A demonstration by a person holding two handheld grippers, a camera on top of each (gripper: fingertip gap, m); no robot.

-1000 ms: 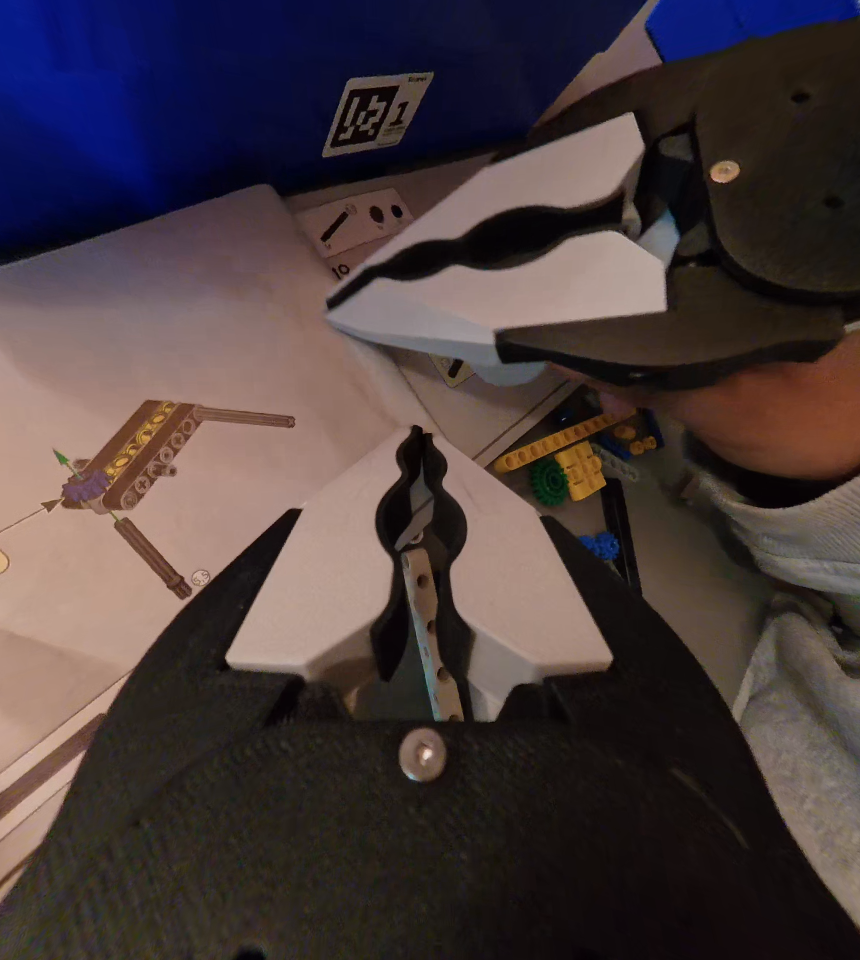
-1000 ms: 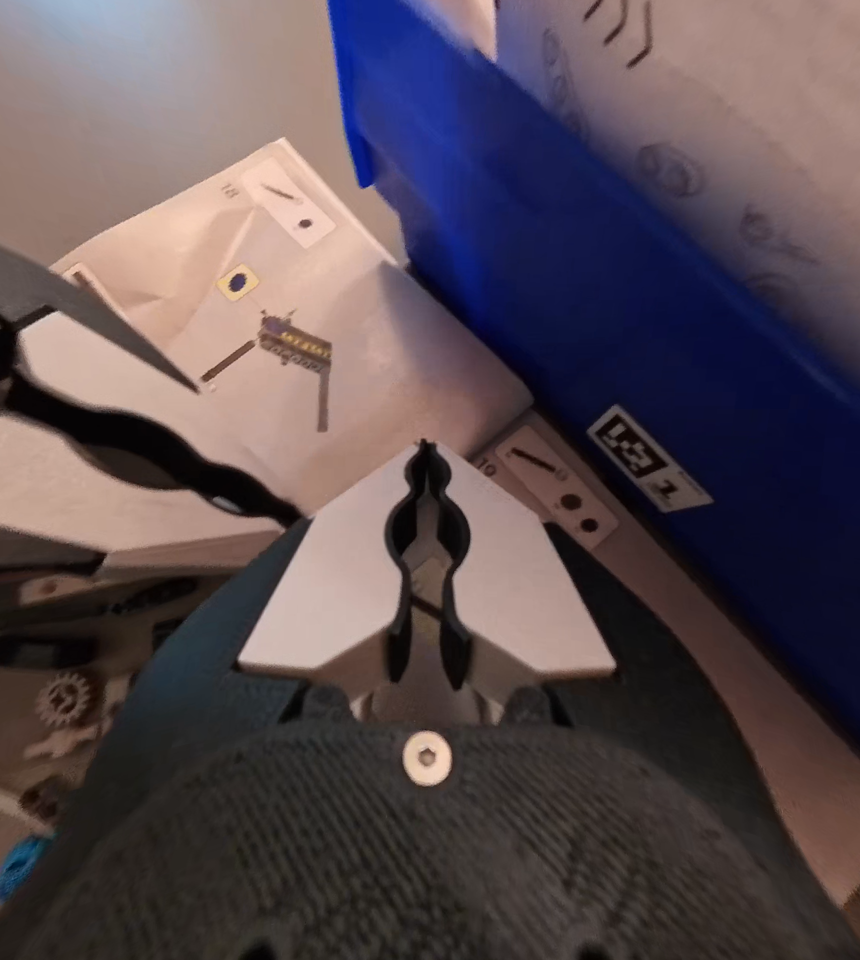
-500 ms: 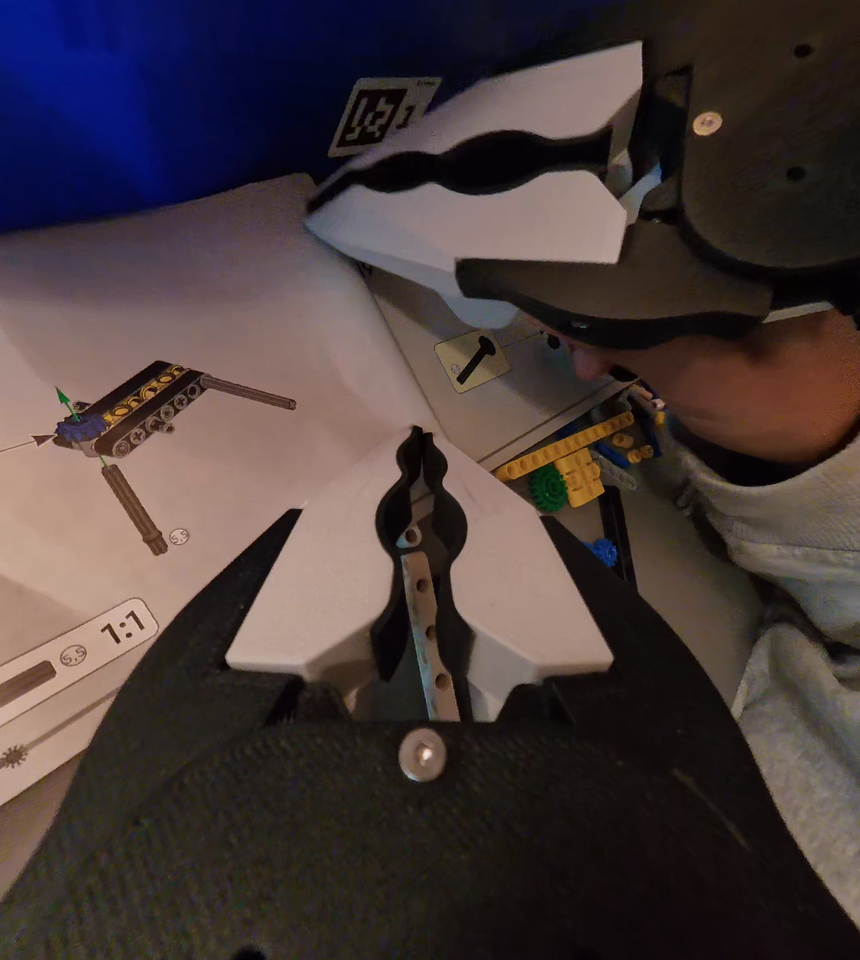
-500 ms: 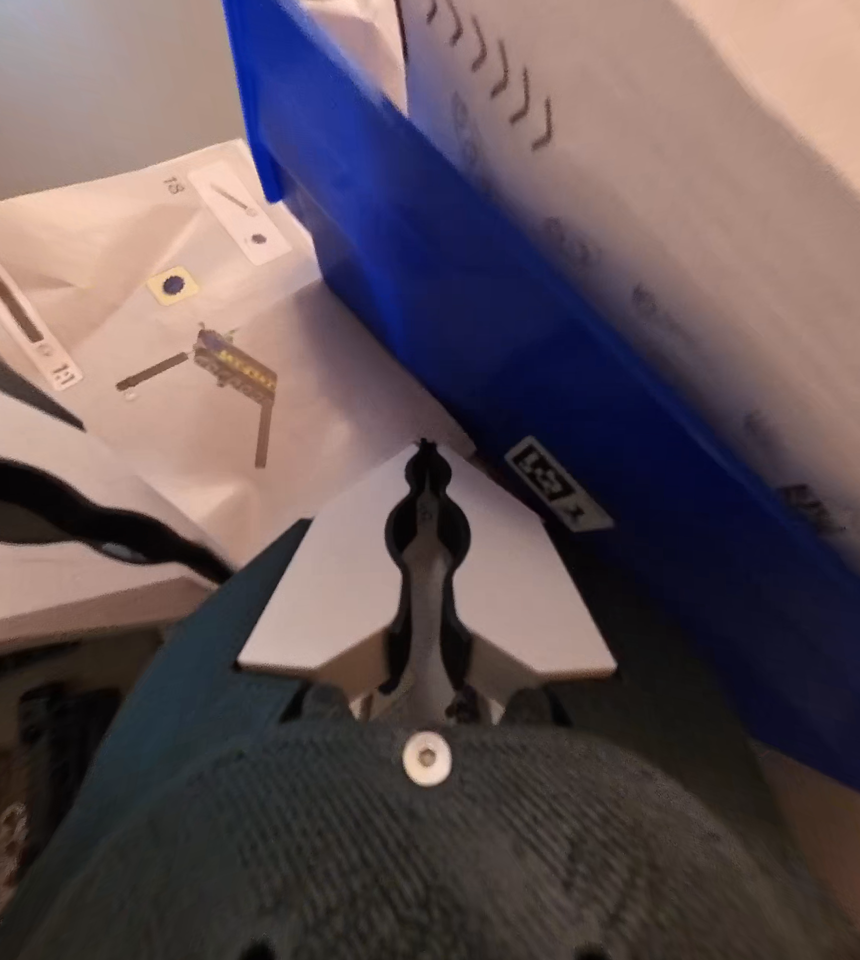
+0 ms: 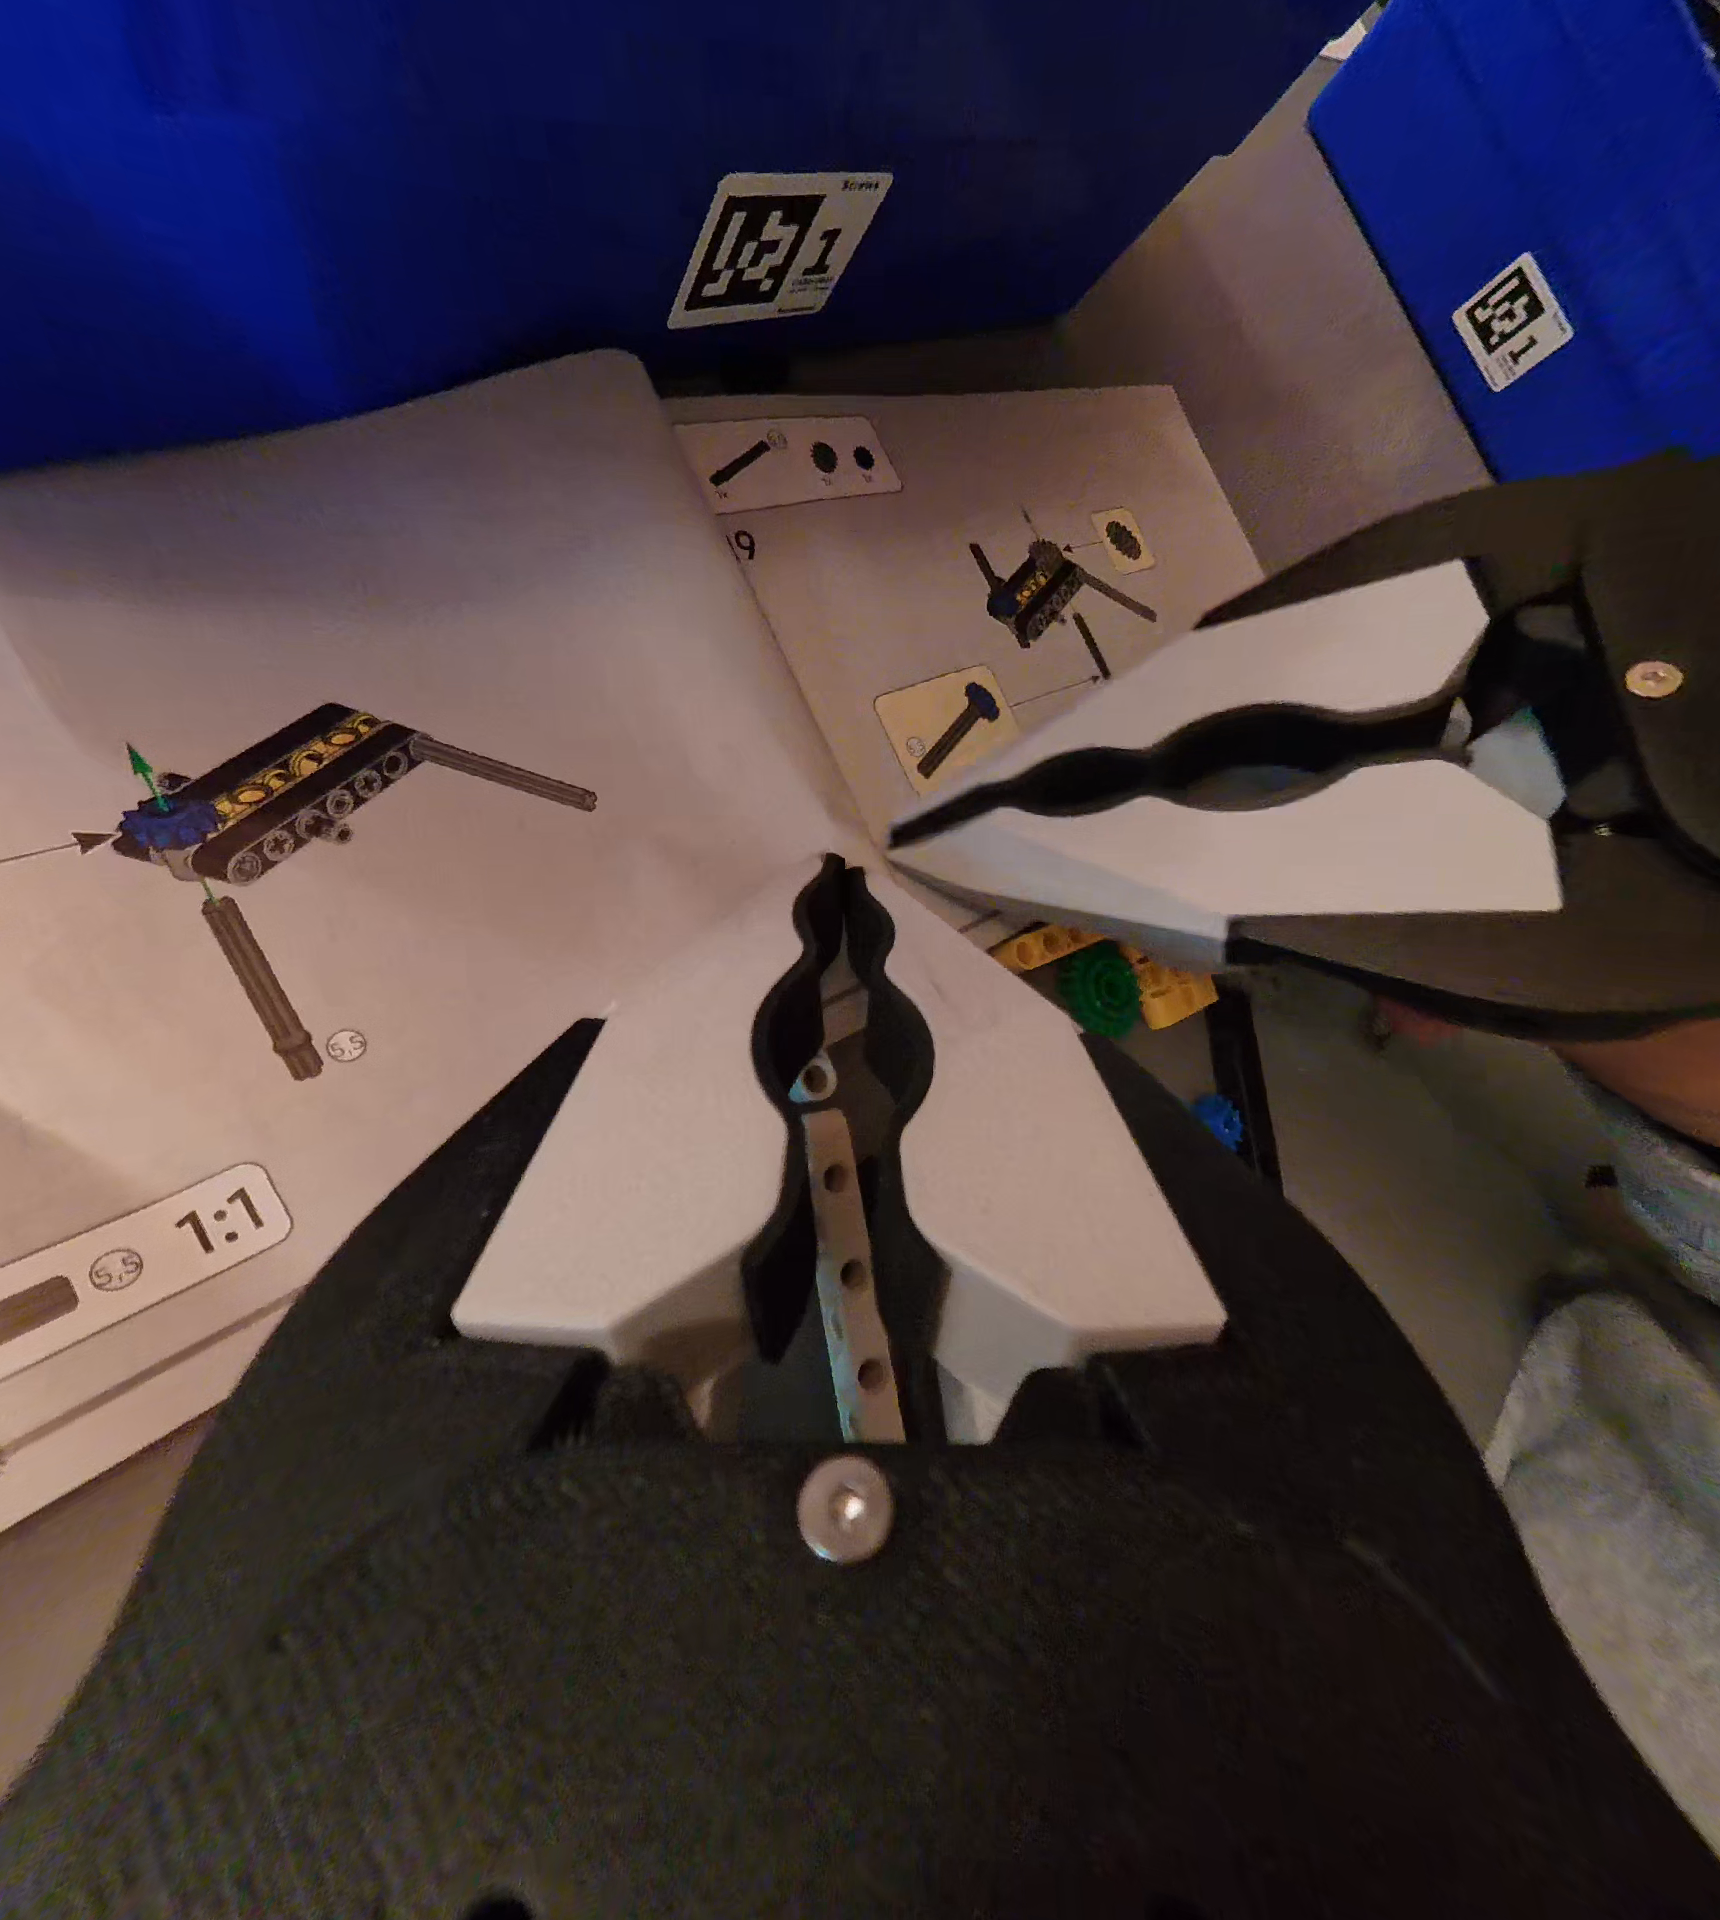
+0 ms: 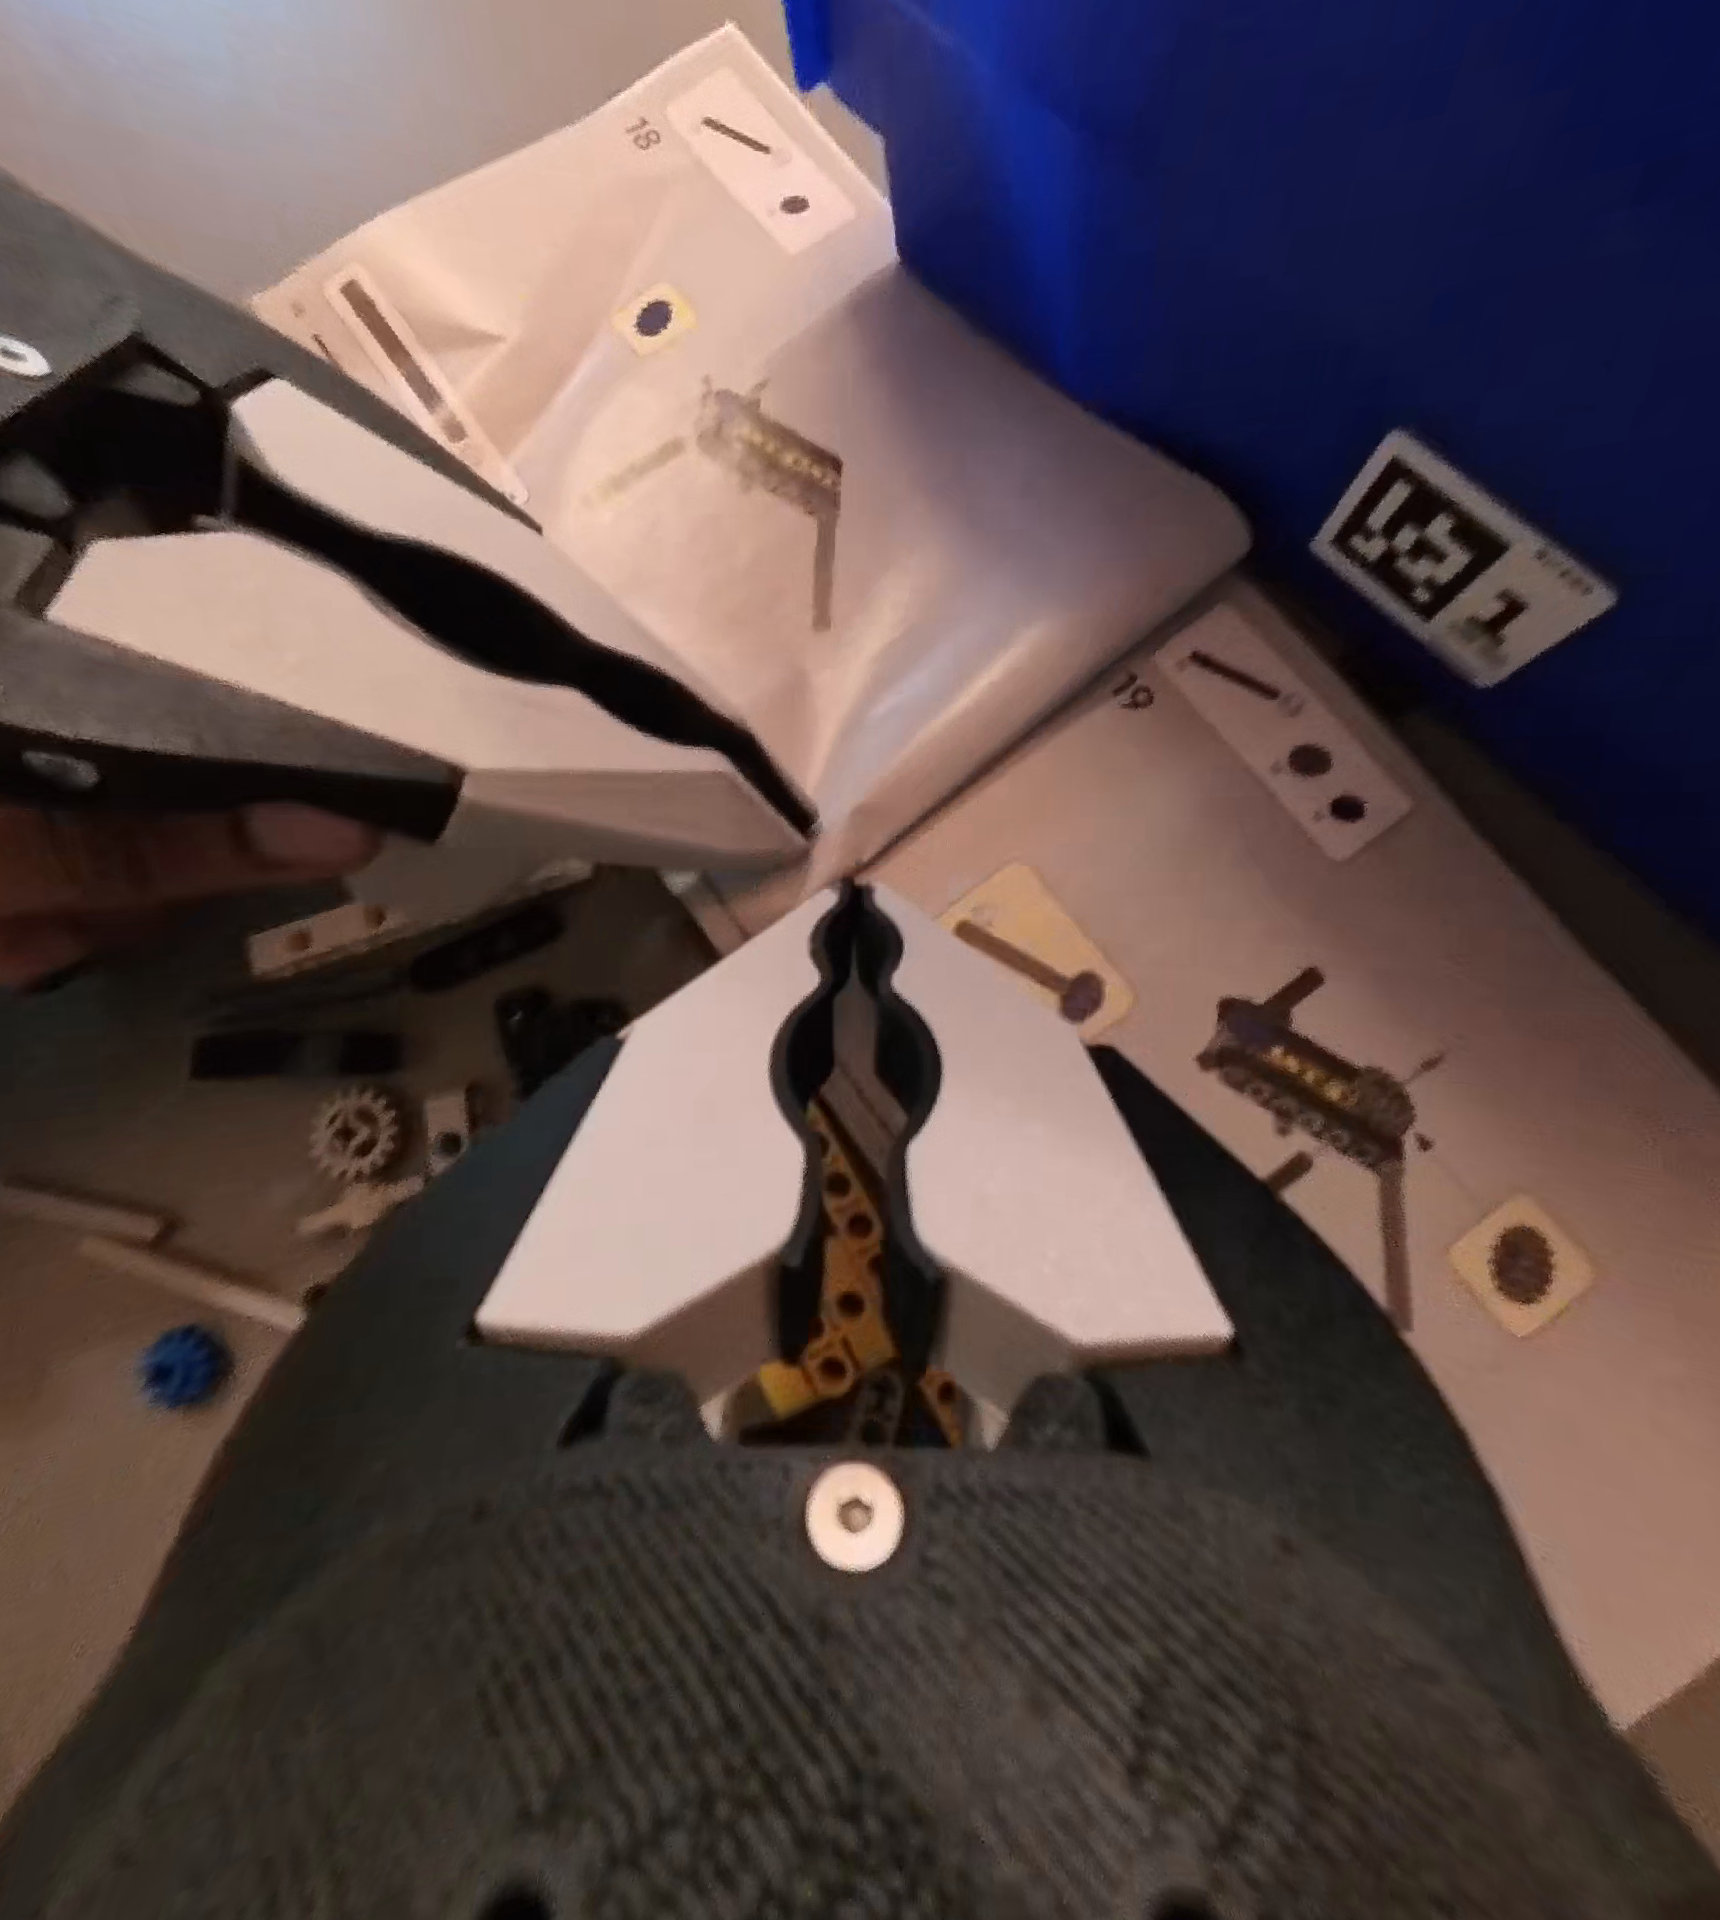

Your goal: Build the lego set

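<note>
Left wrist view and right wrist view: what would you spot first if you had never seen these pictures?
First, the two black-and-white grippers, left gripper and right gripper, meeting tip to tip over the open paper instruction booklet. The left one is shut on a grey holed Lego beam; through the right one's gap shows a yellow holed Lego assembly. Behind the booklet stands a bright blue bin.

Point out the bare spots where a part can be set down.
Bare table lies on the near side of the blue gear, and a strip between the two blue bins. The loose parts beside the open instruction booklet are crowded.
</note>
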